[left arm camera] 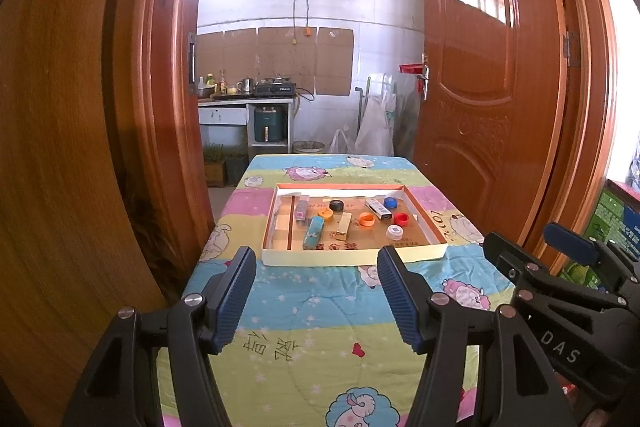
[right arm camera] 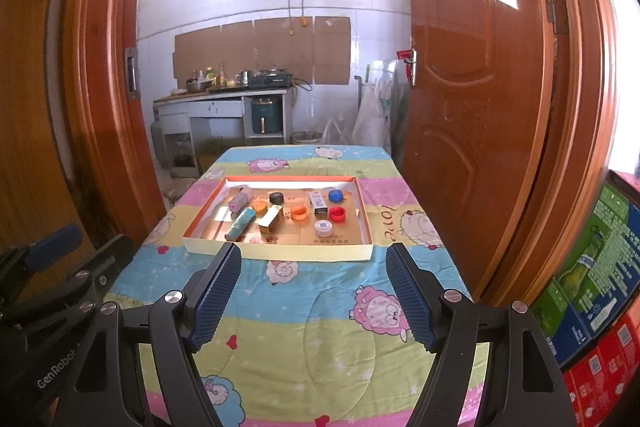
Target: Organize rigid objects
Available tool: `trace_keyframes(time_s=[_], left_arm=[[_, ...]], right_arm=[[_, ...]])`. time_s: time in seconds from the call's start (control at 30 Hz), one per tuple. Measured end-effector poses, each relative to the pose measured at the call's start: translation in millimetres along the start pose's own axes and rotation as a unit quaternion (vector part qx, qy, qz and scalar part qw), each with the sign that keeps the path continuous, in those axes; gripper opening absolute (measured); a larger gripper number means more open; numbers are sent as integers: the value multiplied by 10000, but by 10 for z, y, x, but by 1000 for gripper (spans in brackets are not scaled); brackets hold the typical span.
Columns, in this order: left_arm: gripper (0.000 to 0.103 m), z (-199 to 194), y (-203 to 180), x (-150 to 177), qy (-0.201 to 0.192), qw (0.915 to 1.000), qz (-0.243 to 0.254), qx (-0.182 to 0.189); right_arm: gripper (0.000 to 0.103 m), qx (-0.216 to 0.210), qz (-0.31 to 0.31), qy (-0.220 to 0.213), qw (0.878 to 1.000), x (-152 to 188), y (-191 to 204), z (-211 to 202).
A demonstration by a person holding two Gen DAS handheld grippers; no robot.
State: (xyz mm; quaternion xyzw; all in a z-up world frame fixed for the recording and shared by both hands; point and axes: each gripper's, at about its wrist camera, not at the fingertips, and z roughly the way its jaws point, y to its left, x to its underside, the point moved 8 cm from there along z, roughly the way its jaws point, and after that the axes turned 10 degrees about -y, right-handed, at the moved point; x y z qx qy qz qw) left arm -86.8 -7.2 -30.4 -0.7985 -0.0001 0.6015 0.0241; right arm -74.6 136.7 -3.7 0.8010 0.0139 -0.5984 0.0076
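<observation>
A shallow cardboard tray [left arm camera: 348, 257] [right arm camera: 280, 251] lies on a table covered with a cartoon quilt. Inside are several bottle caps, among them black [left arm camera: 337, 205] [right arm camera: 276, 197], orange [left arm camera: 366, 219] [right arm camera: 298, 213], red [left arm camera: 401, 218] [right arm camera: 337, 214], blue [left arm camera: 390, 202] [right arm camera: 335, 195] and white [left arm camera: 394, 231] [right arm camera: 323, 226], plus small boxes: teal [left arm camera: 313, 233] [right arm camera: 240, 224], gold [left arm camera: 343, 225] [right arm camera: 270, 219], pink [left arm camera: 302, 209] [right arm camera: 237, 201] and white [left arm camera: 377, 209] [right arm camera: 318, 202]. My left gripper [left arm camera: 316, 259] and right gripper [right arm camera: 314, 257] hover open in front of the tray, holding nothing.
The quilt-covered table [left arm camera: 320, 327] stands in a doorway between orange wooden doors [left arm camera: 480, 67]. Behind it is a kitchen counter [left arm camera: 244, 103] with a stove. Printed cartons [right arm camera: 600, 287] are stacked at the right. The right gripper's body [left arm camera: 560, 287] shows in the left wrist view.
</observation>
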Motion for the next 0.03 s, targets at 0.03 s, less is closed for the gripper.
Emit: trace_keyframes(time_s=[0.03], left_arm=[[63,5,0,-3,2,10000,12,-14]], right_arm=[[76,-2,-1,2,10000,0,-1,1]])
